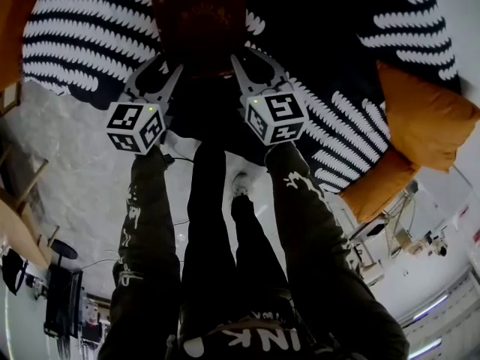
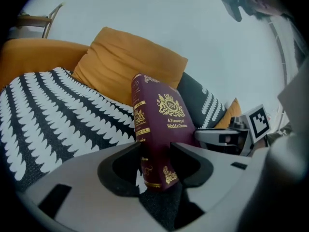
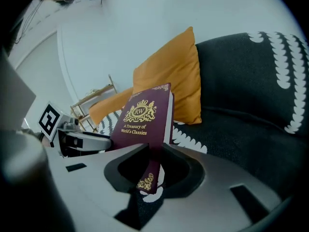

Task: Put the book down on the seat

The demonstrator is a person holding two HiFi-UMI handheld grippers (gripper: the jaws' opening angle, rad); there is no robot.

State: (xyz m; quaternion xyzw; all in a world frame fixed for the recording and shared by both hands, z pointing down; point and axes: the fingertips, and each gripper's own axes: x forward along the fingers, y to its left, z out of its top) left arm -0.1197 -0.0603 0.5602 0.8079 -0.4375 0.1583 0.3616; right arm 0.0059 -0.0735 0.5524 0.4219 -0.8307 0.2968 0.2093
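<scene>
A maroon hardcover book [image 1: 201, 22] with gold print is held upright over the sofa seat [image 1: 90, 28], which carries a black-and-white patterned throw. My left gripper [image 1: 163, 77] is shut on the book's spine end; in the left gripper view the book [image 2: 161, 124] stands between the jaws of that gripper [image 2: 154, 166]. My right gripper [image 1: 255, 70] is shut on the opposite lower edge; in the right gripper view the book [image 3: 145, 120] leans left between the jaws of that gripper [image 3: 152, 166]. Each gripper shows in the other's view: right [image 2: 227, 137], left [image 3: 82, 141].
Orange cushions [image 2: 125, 62] [image 3: 169, 76] lean on the sofa back, with more orange cushions [image 1: 424, 118] at the right. A dark patterned cushion [image 3: 251, 91] lies at the right. A wooden frame [image 1: 22, 201] stands at the left on the pale floor. The person's dark-clad legs [image 1: 217, 276] are below.
</scene>
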